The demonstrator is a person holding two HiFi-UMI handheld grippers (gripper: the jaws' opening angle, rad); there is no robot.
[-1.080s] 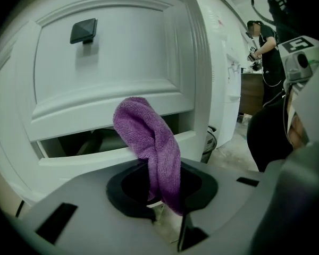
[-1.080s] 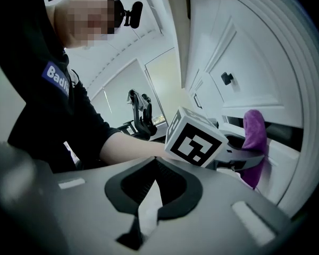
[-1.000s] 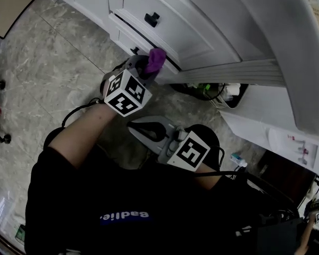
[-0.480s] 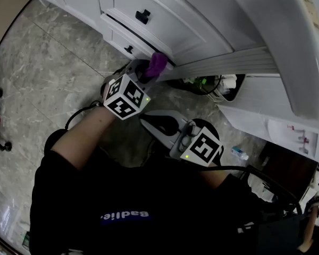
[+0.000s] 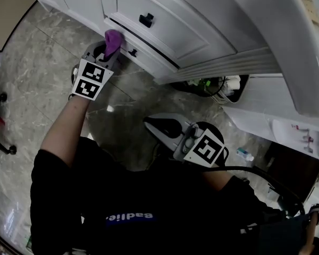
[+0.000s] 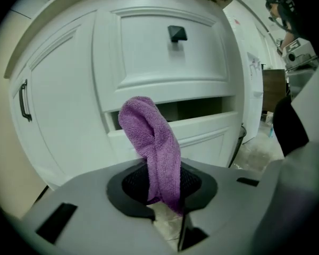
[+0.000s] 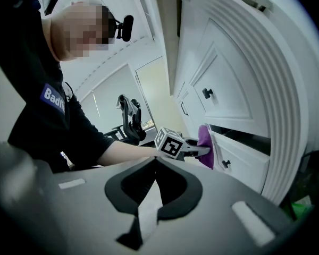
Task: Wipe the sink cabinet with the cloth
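The white sink cabinet fills the top of the head view, its lower drawer slightly ajar with a dark gap above it. My left gripper is shut on a purple cloth and holds it against the left end of that drawer, beside a black knob. In the left gripper view the cloth stands up from the shut gripper before the drawer front. My right gripper hangs low over the floor, shut and empty; its view shows the cloth far off.
A black bin with cables and green items sits under the cabinet's right side. Office chair wheels stand at the left on the marble floor. A small bottle lies on the floor at the right. A black door handle is left of the drawers.
My left gripper has swept left along the lower drawer front with the cloth, past the knob to the drawer's left end. The right gripper has hardly moved.
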